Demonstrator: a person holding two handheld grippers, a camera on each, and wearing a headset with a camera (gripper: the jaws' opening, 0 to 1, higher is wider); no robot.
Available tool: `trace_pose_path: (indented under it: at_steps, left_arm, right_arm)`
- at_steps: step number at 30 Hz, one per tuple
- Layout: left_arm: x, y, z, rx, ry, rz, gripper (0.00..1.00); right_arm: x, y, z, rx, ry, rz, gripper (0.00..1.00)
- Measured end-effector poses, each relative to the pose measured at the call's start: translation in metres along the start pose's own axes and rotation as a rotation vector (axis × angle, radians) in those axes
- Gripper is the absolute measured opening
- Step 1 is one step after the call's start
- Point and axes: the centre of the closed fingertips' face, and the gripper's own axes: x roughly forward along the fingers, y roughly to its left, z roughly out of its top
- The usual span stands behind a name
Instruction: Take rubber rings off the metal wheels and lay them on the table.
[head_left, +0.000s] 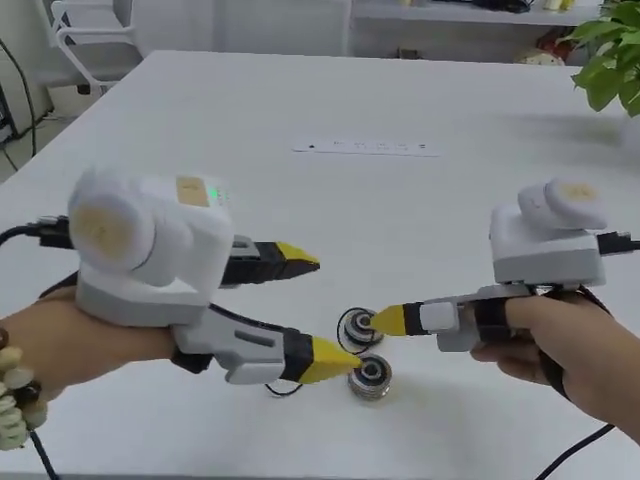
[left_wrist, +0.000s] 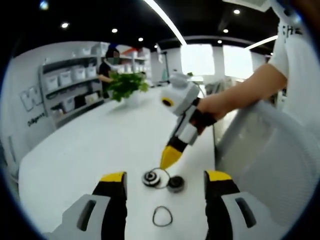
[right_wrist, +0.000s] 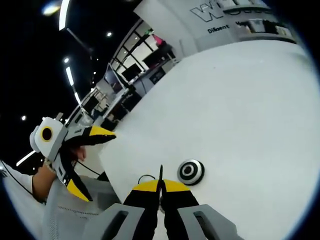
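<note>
The left gripper (head_left: 318, 309) is wide open and holds nothing. A loose ring (left_wrist: 162, 216) lies on the table (head_left: 400, 220) between its fingers. A bare wheel (head_left: 372, 372) sits just beside one fingertip. The right gripper (head_left: 378, 321) is closed, pinching a thin rubber ring (right_wrist: 160, 172) at the second wheel (head_left: 357, 326), right at its fingertips.

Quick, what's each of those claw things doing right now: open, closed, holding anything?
Left gripper: open, holding nothing.
Right gripper: closed, apparently pinching a thin rubber ring.
</note>
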Motion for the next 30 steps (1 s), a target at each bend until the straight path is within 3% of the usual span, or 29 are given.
trace_pose_path:
  at_steps: [7, 13, 17, 25, 30]
  left_arm:
    - [-0.041, 0.006, -0.023, -0.001, 0.066, 0.075, 0.69]
    - [-0.067, 0.009, -0.034, -0.066, 0.069, 0.134, 0.70]
    - [-0.074, 0.009, -0.038, -0.083, 0.071, 0.149, 0.72]
    - [-0.079, -0.003, -0.057, -0.145, 0.076, 0.160, 0.73]
    - [-0.076, -0.009, -0.071, -0.150, 0.131, 0.154, 0.72]
  right_arm:
    - [0.004, 0.013, 0.001, -0.006, -0.005, 0.044, 0.00]
    - [0.011, 0.022, -0.003, -0.012, 0.014, 0.071, 0.00]
    - [0.016, 0.029, -0.010, -0.010, 0.037, 0.094, 0.00]
    - [0.029, 0.043, -0.020, -0.037, 0.067, 0.120, 0.00]
    - [0.037, 0.036, -0.031, -0.054, 0.093, 0.082, 0.00]
